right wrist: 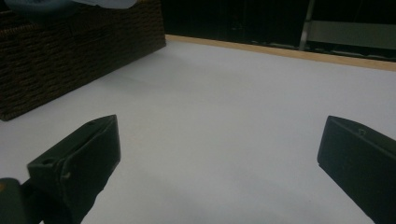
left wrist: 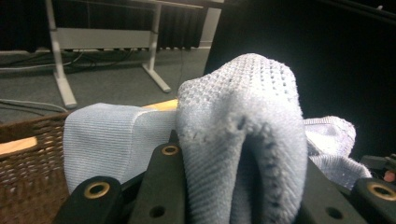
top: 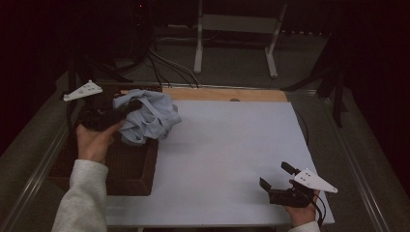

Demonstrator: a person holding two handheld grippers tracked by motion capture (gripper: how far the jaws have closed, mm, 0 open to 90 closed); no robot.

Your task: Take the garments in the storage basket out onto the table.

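Note:
A crumpled light-blue knitted cloth (top: 147,116) hangs over the right rim of a dark wicker basket (top: 130,169) at the table's left. My left gripper (top: 126,109) is shut on a fold of it above the basket. In the left gripper view the cloth (left wrist: 243,140) bulges up between the two black jaws and hides their tips. My right gripper (top: 275,176) rests low over the white table top (top: 227,154) near the front right corner, jaws wide apart with nothing between them; its fingers (right wrist: 79,163) frame bare table in the right gripper view.
The basket (right wrist: 56,56) stands to the left beyond the right gripper. A wooden strip (top: 227,94) runs along the table's far edge. Cables and a white metal frame (top: 237,29) lie on the floor behind the table.

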